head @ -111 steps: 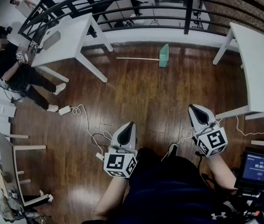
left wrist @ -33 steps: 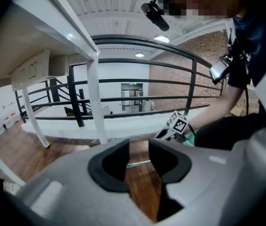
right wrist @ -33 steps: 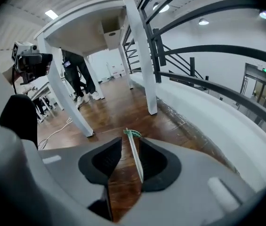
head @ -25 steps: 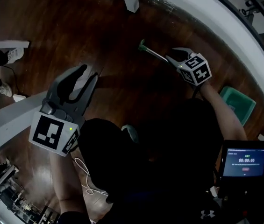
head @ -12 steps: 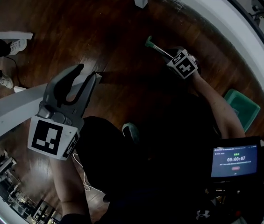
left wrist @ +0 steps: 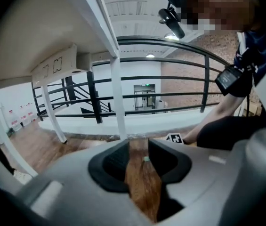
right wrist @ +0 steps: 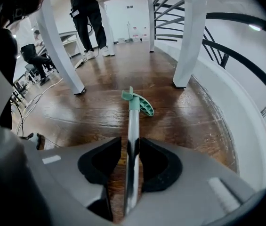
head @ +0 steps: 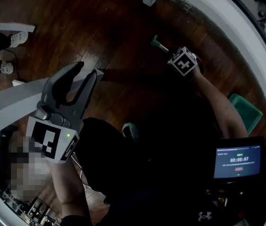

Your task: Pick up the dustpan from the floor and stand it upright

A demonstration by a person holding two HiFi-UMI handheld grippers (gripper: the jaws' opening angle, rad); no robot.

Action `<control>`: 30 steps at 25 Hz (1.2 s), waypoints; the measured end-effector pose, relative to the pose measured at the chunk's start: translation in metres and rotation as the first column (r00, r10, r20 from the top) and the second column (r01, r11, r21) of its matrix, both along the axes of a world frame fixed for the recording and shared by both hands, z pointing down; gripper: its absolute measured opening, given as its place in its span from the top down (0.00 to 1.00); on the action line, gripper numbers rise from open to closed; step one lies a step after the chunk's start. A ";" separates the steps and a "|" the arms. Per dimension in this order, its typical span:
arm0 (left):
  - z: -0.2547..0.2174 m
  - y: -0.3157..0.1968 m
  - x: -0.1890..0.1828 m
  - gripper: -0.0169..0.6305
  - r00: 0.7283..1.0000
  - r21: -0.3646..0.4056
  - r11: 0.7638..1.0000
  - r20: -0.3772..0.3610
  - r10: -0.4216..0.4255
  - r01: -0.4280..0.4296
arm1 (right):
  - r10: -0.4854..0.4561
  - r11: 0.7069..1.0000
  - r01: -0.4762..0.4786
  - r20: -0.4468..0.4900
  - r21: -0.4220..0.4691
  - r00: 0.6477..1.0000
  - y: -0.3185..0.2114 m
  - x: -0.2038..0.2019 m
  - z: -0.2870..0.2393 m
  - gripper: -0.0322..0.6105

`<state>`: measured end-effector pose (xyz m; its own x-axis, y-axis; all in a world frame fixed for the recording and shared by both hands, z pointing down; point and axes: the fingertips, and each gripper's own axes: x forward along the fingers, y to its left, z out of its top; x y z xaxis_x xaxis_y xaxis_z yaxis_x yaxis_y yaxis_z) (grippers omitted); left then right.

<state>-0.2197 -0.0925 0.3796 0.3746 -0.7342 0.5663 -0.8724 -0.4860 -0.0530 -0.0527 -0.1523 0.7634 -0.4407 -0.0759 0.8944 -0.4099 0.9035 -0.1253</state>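
The dustpan lies flat on the wooden floor. Its green pan point(head: 245, 108) shows at the right, past my right arm, and the green end of its handle point(head: 157, 43) shows beyond the marker cube. My right gripper point(head: 174, 54) points steeply down over the handle. In the right gripper view the silver shaft point(right wrist: 133, 121) runs between the pads of my right gripper point(right wrist: 132, 161), with a narrow gap on its left side. Those jaws have just been opening. My left gripper point(head: 82, 75) is held over the floor and is open and empty point(left wrist: 137, 159).
A white curved ledge point(head: 227, 18) with a black railing runs close behind the handle. White table legs point(right wrist: 189, 36) point(right wrist: 60, 55) stand either side of it. Another person point(right wrist: 88, 13) stands further off. A timer screen point(head: 238, 161) hangs at my right hip.
My right gripper has sunk and rolled down onto the dustpan's handle, so less of the shaft shows beyond the cube. The left gripper has drifted slightly and stays open.
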 end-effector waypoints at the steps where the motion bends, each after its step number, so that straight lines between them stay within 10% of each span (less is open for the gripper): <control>1: 0.000 0.000 0.000 0.78 1.000 -0.002 1.000 -0.002 -0.001 0.001 | 0.000 1.000 0.000 -0.006 -0.001 1.000 0.000 0.002 -0.001 0.75; 30: 0.006 -0.001 0.007 0.78 0.998 0.005 0.999 -0.053 0.035 -0.035 | 0.034 0.999 -0.034 0.010 0.015 0.999 -0.006 0.003 -0.020 0.82</control>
